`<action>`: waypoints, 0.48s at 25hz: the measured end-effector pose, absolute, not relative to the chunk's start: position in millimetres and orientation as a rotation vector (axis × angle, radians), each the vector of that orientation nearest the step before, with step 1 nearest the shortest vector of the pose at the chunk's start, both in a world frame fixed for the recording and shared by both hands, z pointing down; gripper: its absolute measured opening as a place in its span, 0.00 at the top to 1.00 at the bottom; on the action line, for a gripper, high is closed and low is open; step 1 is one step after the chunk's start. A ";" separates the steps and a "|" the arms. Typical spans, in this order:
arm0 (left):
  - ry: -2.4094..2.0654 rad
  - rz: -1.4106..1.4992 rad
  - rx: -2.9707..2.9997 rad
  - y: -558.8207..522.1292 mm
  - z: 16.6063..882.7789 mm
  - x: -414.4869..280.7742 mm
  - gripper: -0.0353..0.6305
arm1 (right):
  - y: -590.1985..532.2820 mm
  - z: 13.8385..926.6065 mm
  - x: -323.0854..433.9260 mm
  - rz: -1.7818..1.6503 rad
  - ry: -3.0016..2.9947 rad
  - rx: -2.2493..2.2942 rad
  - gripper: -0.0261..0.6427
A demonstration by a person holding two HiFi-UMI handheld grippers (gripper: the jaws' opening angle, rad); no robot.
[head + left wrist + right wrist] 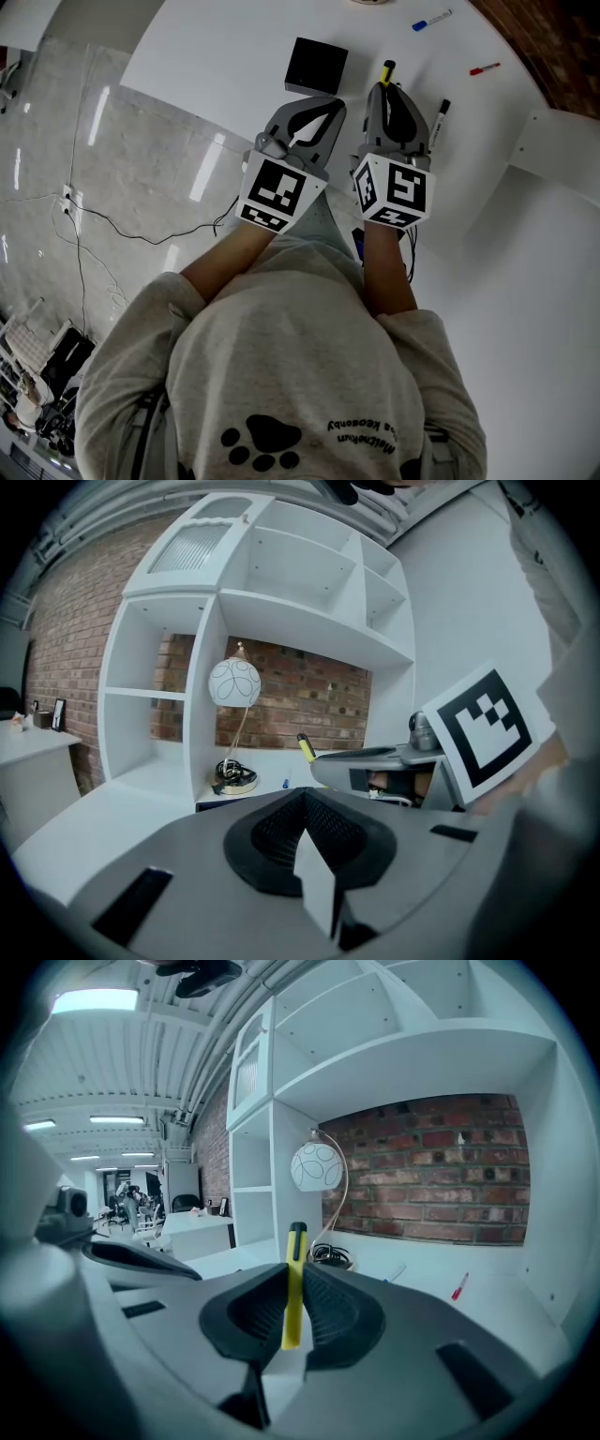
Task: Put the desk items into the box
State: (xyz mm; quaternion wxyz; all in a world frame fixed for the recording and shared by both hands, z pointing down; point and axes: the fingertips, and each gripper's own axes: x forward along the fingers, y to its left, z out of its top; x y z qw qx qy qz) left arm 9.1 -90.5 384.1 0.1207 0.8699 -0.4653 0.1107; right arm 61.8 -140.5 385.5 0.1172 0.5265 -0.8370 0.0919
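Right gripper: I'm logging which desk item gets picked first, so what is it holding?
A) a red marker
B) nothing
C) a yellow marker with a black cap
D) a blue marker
C: in the right gripper view, the right gripper has its jaws closed on a yellow marker with a black cap, which stands upright between them.

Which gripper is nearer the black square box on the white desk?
Left. The left gripper sits just short of the black square box; the right gripper is farther off to its right, jaws shut on a yellow marker.
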 end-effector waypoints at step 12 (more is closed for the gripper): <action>-1.445 0.335 2.501 -91.4 381.1 -16.7 0.94 | -146.7 375.8 25.6 0.229 -2.555 1.467 0.87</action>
